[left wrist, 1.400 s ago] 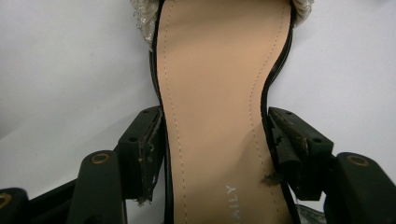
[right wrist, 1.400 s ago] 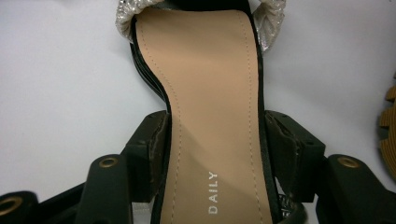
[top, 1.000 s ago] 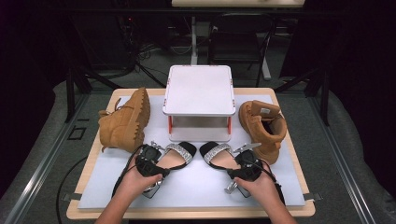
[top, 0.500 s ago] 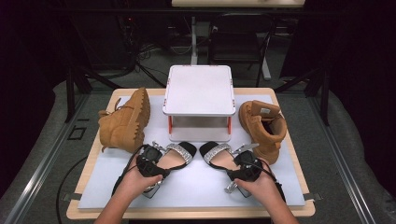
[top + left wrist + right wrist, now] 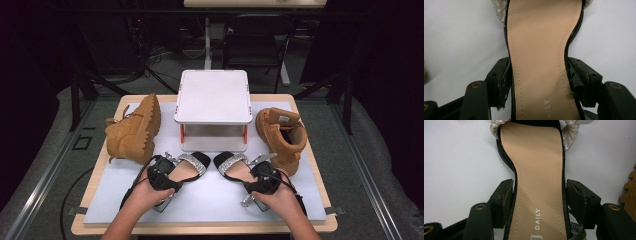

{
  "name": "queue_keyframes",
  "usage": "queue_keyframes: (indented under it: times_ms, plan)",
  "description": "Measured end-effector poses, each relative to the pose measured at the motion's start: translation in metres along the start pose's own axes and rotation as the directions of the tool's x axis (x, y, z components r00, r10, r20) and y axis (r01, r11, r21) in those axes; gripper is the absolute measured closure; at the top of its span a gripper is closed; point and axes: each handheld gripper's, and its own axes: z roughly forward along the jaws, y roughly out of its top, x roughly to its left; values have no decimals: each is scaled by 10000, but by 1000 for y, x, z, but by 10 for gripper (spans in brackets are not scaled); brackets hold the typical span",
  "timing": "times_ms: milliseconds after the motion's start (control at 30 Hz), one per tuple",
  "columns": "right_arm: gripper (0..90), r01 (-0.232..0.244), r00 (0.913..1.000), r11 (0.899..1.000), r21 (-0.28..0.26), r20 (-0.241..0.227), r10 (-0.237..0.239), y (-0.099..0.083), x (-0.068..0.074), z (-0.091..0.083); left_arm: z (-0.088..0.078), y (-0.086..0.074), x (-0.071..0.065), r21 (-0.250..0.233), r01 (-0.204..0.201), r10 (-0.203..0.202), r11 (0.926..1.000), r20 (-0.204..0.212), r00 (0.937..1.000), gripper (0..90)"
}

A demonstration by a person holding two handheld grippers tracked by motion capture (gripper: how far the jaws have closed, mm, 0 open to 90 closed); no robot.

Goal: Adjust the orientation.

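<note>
- Left tongs [image 5: 539, 75]: clamped across the narrow waist of the left-hand sandal [image 5: 539, 37], with a pad pressed to each edge of its tan insole.
- Right tongs [image 5: 539, 195]: straddling the waist of the right-hand sandal [image 5: 534, 157], jaws just drawn in a little. One pad meets the sole and the other sits right at its rim. Whether it bites cannot be told.
- Both sandals lie flat on the white-covered worktop [image 5: 215, 205], side by side near its front edge, with their glittery toe straps pointing at a white stand [image 5: 213, 97]. The person's left hand [image 5: 142, 196] and right hand [image 5: 281, 199] hold the tools low behind them.
- A tan boot lying on its side [image 5: 135, 131] is just left of the pair. An upright tan boot [image 5: 281, 136] stands just to the right.
- Likely trouble: the grip is on thin, smooth sole edges, so a lifted sandal could pivot toe-down or slide out, the right one sooner if its hold is loose. Thin black straps by the pads could catch. A swing outward could nudge a boot, and one forward could strike the stand's legs.
- Against the earlier pictures, hands, sandals, boots and stand all sit where they were.
</note>
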Motion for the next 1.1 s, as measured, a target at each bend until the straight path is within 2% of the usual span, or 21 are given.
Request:
queue_keyframes:
  times_ms: [67,233,467,533,1100]
  plan:
    - [398,95,9999,10000,-22,72,-95,-1,0,0,1,0,-1,-4,-58,58,10000,-58,10000,374]
    - [400,-66,9999,9996,-257,-145,63,-4,-3,0,1,-1,-2,-26,-144,144,9999,-141,9998,374]
    - [402,-128,9998,9988,-469,-183,119,-7,-3,0,2,-3,-4,-122,-301,297,9995,-312,9991,375]
    - [401,-271,9990,9979,-593,-366,249,-8,-5,1,2,-3,-4,-172,-283,277,9995,-328,9991,377]
    - [418,-473,9988,9956,-815,85,481,-10,0,1,1,-6,-3,-491,178,-196,9986,-371,9991,412]
